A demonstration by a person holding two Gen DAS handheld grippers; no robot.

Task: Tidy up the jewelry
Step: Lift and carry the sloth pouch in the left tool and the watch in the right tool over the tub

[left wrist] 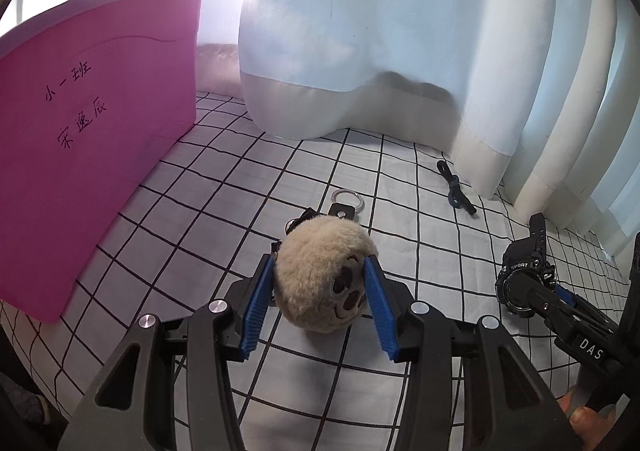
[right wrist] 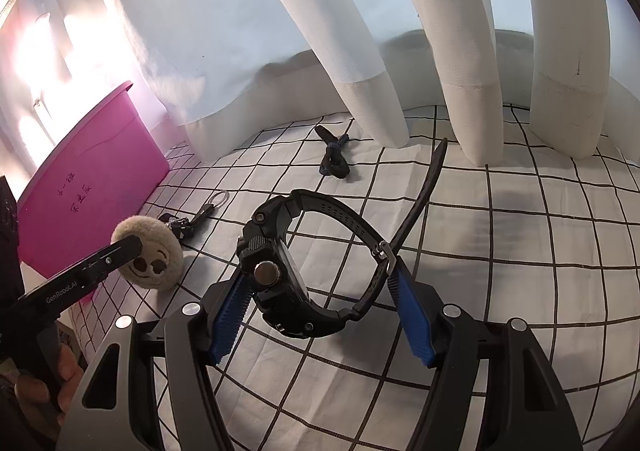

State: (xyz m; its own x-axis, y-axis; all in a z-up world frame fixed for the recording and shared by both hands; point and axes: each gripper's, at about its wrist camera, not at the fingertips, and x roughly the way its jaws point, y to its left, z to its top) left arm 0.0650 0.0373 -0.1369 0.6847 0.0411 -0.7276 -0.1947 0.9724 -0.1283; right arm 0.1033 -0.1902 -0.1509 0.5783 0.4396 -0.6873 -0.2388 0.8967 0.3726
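1. My left gripper [left wrist: 324, 287] is squeezing the plush keychain [left wrist: 320, 275], frame centre, for carrying toward the pink bin [left wrist: 92, 123] upper left.
2. My right gripper [right wrist: 320, 291] is clamping the black watch [right wrist: 296, 267], centre, ready for binning.

The pink bin [left wrist: 92, 123] is running off the left edge, and the plush ball [left wrist: 320, 275] is hiding part of its keyring [left wrist: 347, 199].
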